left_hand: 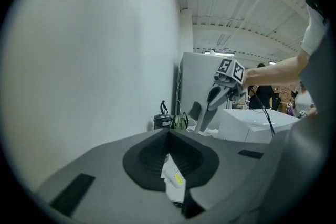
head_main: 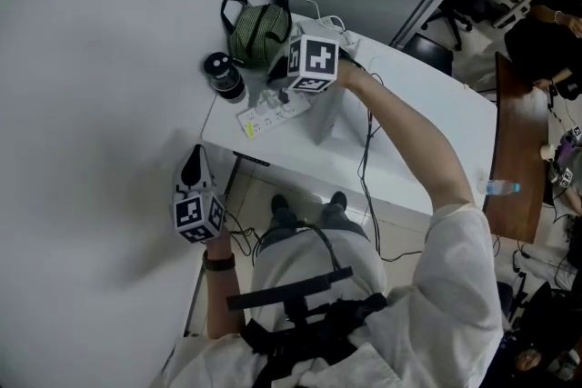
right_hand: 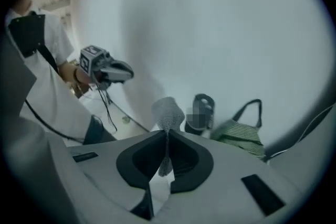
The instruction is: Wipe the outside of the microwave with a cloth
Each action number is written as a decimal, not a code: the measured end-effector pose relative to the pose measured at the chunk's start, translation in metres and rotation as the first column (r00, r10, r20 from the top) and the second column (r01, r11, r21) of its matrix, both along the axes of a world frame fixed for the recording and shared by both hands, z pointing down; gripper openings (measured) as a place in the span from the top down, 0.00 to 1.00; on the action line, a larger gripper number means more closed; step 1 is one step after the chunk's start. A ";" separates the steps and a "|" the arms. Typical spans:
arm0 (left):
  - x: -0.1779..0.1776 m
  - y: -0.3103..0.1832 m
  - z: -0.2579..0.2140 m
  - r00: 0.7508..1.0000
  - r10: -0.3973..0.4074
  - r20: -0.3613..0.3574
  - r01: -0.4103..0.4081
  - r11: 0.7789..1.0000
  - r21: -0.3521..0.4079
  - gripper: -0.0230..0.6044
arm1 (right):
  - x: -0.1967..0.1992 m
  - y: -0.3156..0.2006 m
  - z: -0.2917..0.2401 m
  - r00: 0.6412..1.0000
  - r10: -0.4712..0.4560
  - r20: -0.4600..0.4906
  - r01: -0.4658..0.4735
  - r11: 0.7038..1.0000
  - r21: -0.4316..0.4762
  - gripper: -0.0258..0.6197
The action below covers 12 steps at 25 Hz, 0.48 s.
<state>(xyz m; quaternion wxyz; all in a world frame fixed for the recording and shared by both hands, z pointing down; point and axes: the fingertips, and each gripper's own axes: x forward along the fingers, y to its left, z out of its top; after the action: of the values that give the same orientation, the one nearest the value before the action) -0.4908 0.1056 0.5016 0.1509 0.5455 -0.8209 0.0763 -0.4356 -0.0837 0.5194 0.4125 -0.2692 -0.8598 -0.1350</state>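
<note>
A white microwave [head_main: 350, 118] stands on the white table [head_main: 427, 150]; it also shows in the left gripper view as a pale box [left_hand: 252, 124]. My right gripper [head_main: 280, 91] hovers over the table by the microwave's left side, shut on a grey cloth [right_hand: 168, 112] that pokes up past the jaw tips [right_hand: 167, 134]. From the left gripper view, the right gripper [left_hand: 210, 107] hangs just left of the microwave. My left gripper [head_main: 193, 163] is held off the table's left edge near the wall, jaws shut [left_hand: 168, 134] with nothing between them.
A white power strip [head_main: 273, 114] lies on the table under the right gripper. A black bottle [head_main: 223, 75] and a green striped bag [head_main: 257, 30] stand at the back corner by the wall. Cables [head_main: 368, 150] trail across the table. A wooden desk [head_main: 514, 159] stands to the right.
</note>
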 end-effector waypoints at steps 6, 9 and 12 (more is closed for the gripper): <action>-0.011 0.002 0.006 0.998 0.067 0.001 -0.067 0.998 -0.007 0.92 | 0.048 0.132 0.036 0.996 -0.093 0.010 0.093 0.996 0.007 0.92; -0.003 -0.002 0.014 0.994 0.113 -0.006 -0.113 0.993 -0.023 0.92 | 0.105 0.157 0.063 0.999 -0.009 -0.032 0.009 1.000 -0.001 0.92; 0.018 -0.015 0.032 0.983 0.183 -0.019 -0.184 0.982 -0.042 0.92 | 0.186 0.153 0.107 0.971 0.224 -0.084 -0.227 0.974 -0.021 0.92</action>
<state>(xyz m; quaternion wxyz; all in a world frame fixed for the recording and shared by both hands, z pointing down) -0.4733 0.0907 0.5331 0.1612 0.6159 -0.7642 0.1038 -0.2497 0.0693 0.6268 0.4556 -0.1813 -0.8693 -0.0630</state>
